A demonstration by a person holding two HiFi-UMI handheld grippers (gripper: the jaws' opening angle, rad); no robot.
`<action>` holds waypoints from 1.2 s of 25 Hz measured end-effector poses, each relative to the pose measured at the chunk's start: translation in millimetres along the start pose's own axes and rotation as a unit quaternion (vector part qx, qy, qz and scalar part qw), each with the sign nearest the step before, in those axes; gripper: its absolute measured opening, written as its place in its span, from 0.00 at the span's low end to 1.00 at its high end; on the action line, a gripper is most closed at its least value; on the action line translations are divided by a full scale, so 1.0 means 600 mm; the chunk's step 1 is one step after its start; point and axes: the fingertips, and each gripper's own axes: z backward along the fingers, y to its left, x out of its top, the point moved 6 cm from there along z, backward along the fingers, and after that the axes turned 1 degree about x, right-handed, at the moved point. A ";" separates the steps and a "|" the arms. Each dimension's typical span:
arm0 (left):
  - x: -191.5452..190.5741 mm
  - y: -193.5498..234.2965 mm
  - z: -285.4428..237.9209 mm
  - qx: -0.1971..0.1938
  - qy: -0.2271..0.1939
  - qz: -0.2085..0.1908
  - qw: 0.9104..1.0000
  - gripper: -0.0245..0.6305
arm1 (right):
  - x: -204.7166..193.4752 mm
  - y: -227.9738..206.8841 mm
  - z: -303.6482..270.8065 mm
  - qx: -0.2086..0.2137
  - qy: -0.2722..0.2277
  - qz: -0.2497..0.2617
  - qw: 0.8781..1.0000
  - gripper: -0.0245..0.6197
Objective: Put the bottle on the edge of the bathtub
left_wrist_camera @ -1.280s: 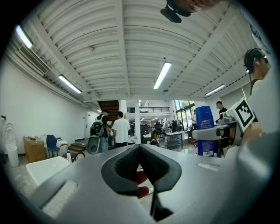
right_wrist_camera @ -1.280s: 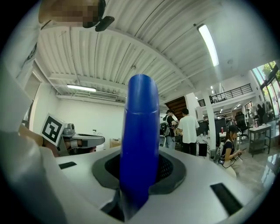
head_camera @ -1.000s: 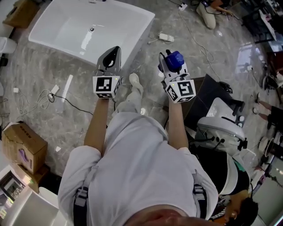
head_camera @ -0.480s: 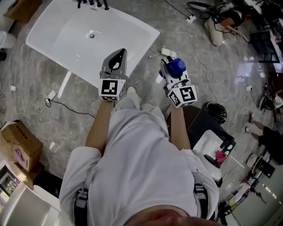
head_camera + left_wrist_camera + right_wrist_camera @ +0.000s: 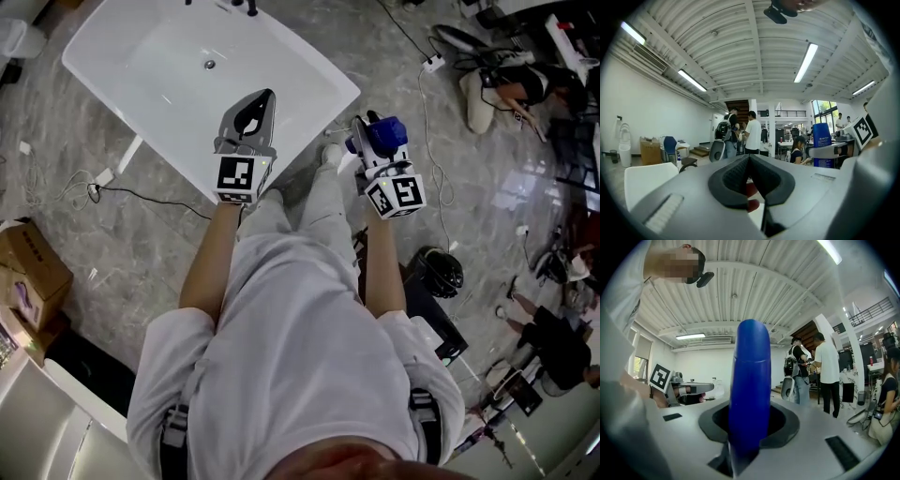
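Right tool gripping blue bottle, long axis vertical, left tool closed

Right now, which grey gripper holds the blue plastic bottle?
The right gripper, clamped on the blue plastic bottle; the left gripper is shut and empty.

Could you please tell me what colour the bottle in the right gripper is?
The bottle is solid blue, clearest in the right gripper view.

The grey marbled floor carries a white bathtub at the far left. A black cable trails near the tub, a cardboard box sits at the left, and a white power strip lies far right.
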 end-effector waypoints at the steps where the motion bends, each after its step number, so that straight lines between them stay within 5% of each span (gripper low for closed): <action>1: -0.005 0.008 -0.010 0.010 0.002 0.002 1.000 0.04 | -0.002 -0.012 -0.015 0.008 -0.001 0.001 1.000 0.21; 11: -0.080 0.044 -0.159 0.077 -0.022 0.002 0.997 0.04 | -0.065 -0.184 -0.171 0.070 -0.021 0.032 0.997 0.21; 21: -0.267 0.056 -0.328 0.120 -0.031 0.001 0.992 0.04 | -0.264 -0.339 -0.305 0.105 -0.021 0.061 0.992 0.21; 30: -0.460 0.094 -0.358 0.138 -0.004 0.021 0.990 0.04 | -0.482 -0.382 -0.382 0.100 -0.014 0.070 0.992 0.21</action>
